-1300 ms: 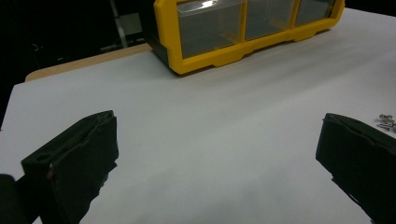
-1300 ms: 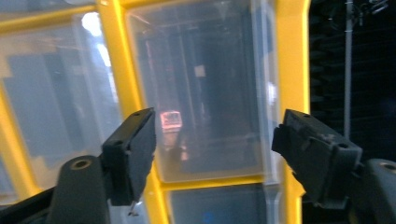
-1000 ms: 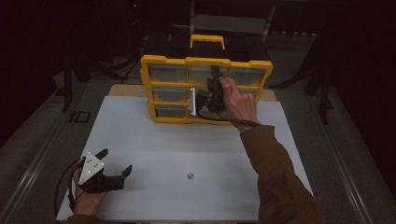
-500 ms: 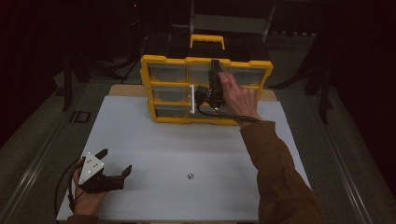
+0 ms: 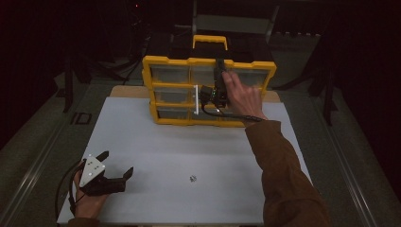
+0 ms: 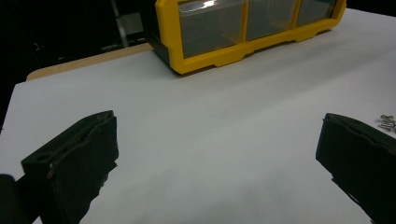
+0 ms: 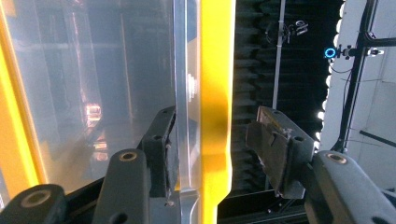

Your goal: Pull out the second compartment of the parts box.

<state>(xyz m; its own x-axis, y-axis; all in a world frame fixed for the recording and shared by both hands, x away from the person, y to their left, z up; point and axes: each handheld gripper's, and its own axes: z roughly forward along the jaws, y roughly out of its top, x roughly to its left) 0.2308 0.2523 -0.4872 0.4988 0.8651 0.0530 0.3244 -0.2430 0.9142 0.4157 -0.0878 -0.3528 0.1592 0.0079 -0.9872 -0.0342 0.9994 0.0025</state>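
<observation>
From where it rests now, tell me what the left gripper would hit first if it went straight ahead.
Nothing close: the left gripper, fingers wide open, points across bare white table. The yellow organizer at the far end looks like the first obstacle, though depth is hard to judge; the small screws lie off to one side.

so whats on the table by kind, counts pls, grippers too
yellow drawer organizer: 1
small cluster of metal screws: 1
hand-held grippers: 2, the left gripper open above the white tabletop, the right gripper straddling the organizer's yellow edge
total: 4
</observation>
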